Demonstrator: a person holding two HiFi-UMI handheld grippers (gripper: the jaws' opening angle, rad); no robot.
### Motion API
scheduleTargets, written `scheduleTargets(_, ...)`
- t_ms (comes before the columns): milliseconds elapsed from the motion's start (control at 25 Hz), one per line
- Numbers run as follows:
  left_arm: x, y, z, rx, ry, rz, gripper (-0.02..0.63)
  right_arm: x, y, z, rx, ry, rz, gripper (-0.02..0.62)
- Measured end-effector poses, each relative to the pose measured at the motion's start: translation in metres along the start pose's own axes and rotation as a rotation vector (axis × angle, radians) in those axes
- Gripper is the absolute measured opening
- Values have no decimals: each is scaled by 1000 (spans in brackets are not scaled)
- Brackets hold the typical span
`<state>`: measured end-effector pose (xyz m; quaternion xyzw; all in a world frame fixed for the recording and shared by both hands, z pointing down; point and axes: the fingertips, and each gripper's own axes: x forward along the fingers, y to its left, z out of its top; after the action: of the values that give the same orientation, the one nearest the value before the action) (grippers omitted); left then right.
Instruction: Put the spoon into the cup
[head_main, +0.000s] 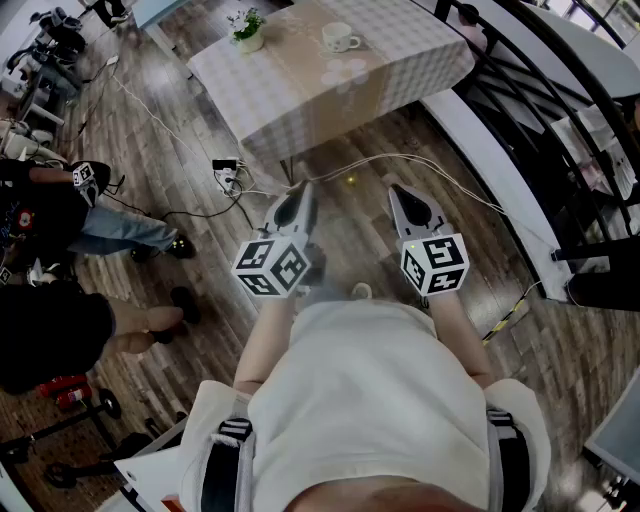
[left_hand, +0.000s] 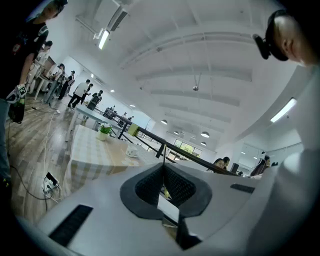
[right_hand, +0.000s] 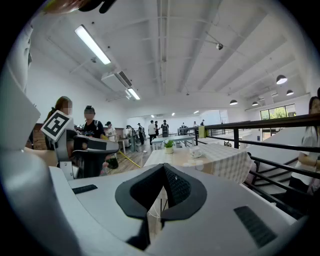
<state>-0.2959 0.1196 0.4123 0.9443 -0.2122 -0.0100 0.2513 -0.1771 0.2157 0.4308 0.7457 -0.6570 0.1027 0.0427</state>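
A white cup (head_main: 340, 38) stands on a checked-cloth table (head_main: 400, 70) at the far end of the room; it also shows small in the left gripper view as the cup (left_hand: 131, 151) and in the right gripper view as the cup (right_hand: 195, 153). I cannot make out a spoon in any view. Both grippers hang over the wooden floor close to the person's body, well short of the table. The left gripper (head_main: 303, 190) has its jaws pressed together with nothing in them, as its own view (left_hand: 163, 166) confirms. The right gripper (head_main: 398, 192) is likewise shut and empty (right_hand: 163, 168).
A potted plant (head_main: 248, 30) sits at the table's left end. A power strip with cables (head_main: 228, 176) lies on the floor before the table. A black railing (head_main: 520, 90) runs along the right. People stand at the left (head_main: 60, 210).
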Motion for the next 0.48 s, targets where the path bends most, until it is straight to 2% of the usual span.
scheduleTargets(480,-6,-3,-7,-1,14,1,5,-2,16,-2,-7,4,38,0)
